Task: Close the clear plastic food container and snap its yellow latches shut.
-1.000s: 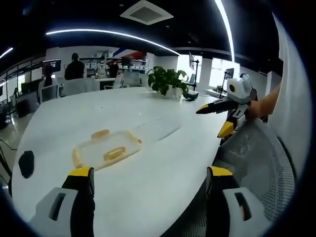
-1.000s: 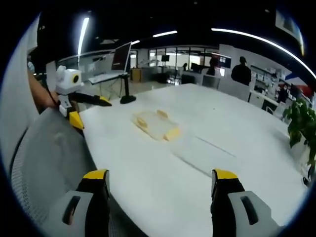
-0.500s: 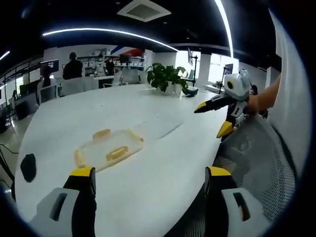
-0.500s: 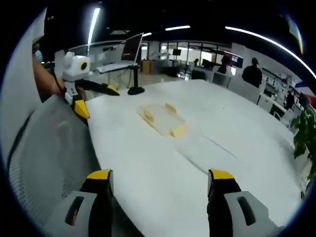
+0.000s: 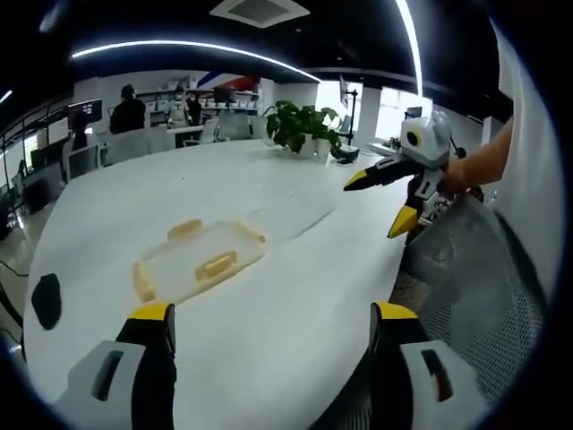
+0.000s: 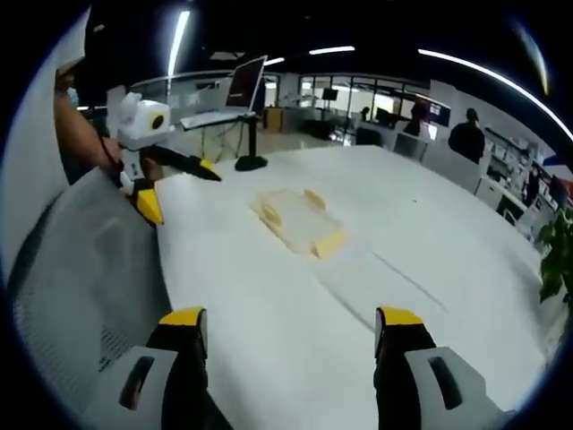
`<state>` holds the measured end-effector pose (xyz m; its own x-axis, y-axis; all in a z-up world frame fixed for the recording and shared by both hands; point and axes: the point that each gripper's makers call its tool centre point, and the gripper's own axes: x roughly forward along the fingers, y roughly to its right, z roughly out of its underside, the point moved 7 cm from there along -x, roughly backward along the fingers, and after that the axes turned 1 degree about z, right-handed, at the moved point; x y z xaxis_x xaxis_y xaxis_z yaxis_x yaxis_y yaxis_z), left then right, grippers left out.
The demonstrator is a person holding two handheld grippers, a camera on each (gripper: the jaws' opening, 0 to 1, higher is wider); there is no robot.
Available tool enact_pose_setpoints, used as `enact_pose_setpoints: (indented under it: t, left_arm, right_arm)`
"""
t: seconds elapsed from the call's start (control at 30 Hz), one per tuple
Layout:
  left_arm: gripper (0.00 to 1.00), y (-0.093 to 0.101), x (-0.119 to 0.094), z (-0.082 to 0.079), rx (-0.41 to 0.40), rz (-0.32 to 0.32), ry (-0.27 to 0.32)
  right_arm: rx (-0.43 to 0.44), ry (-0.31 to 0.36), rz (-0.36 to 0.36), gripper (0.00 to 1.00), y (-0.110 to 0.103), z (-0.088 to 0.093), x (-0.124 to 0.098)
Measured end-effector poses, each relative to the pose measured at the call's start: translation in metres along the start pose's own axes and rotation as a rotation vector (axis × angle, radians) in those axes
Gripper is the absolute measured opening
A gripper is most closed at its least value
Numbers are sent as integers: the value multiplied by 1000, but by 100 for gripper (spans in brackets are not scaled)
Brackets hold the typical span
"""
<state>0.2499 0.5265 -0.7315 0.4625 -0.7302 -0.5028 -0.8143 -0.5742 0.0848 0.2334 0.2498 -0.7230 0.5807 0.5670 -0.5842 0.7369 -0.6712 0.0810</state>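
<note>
The container [image 5: 199,265] lies flat on the white table [image 5: 295,305], ahead and left of the left gripper [image 5: 273,322], which looks nearer. Right gripper [image 6: 291,327] is well apart. Both sets of jaws stand apart, empty.

- Bare white table [image 5: 269,305] all round the container [image 5: 199,262]; open approach from the near edge and both sides.
- Nothing between the left gripper [image 5: 269,322], jaws spread, and the container.
- Mesh chair back [image 5: 466,287] crowding the near table edge, beside the right gripper [image 6: 291,322].
- Potted plant [image 5: 300,130] and dark puck [image 5: 45,300] well apart.
</note>
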Motion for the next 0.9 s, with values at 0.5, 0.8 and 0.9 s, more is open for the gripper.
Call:
enact_pose_setpoints:
  t: [0.5, 0.8, 0.9]
  left_arm:
    - [87, -12, 10, 2, -25, -10, 18]
    - [86, -21, 13, 8, -30, -15, 1]
    - [86, -22, 12, 12, -27, -17, -7]
  right_arm:
    - [-8, 2, -21, 74, -1, -6, 25]
    - [-17, 4, -37, 73, 1, -9, 39]
    - [-18, -1, -44, 73, 0, -8, 43]
